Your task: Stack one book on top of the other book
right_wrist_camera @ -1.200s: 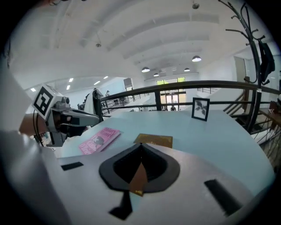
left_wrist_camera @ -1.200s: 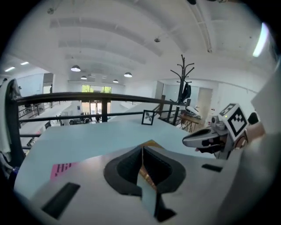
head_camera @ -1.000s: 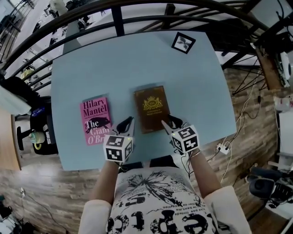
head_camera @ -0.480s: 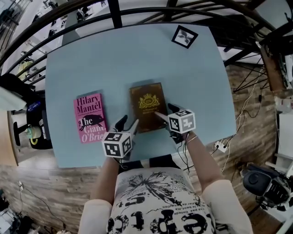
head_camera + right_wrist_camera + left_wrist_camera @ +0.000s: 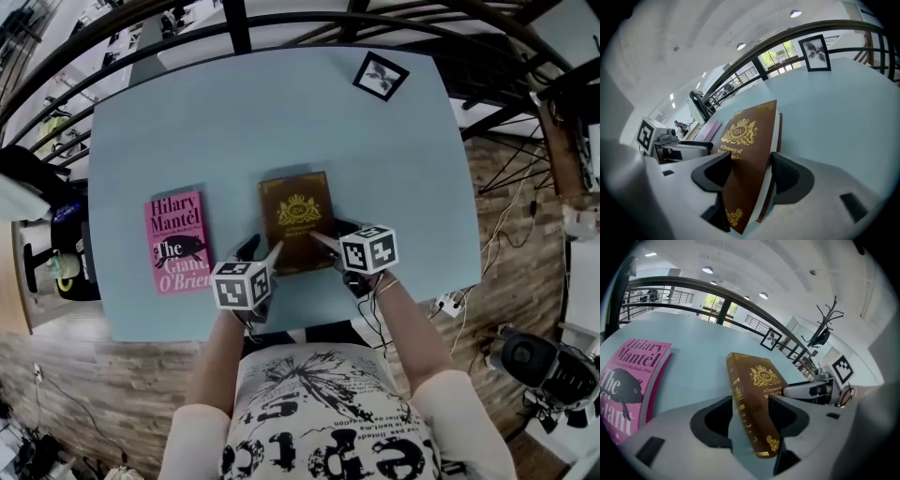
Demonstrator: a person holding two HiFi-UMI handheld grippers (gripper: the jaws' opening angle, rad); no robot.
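a brown book (image 5: 296, 221) lies flat on the blue desk (image 5: 281, 112), with a pink book (image 5: 175, 242) at its 9 o'clock. the left tool (image 5: 264, 251) straddles its 7 o'clock corner, jaws opening, released. the right tool (image 5: 330, 236) straddles its 5 o'clock corner, jaws closing, not yet clenched.

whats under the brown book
Only the table shows around the brown book, which seems to lie flat on it. The pink book lies apart, not beneath. Anything directly underneath is covered by the book.
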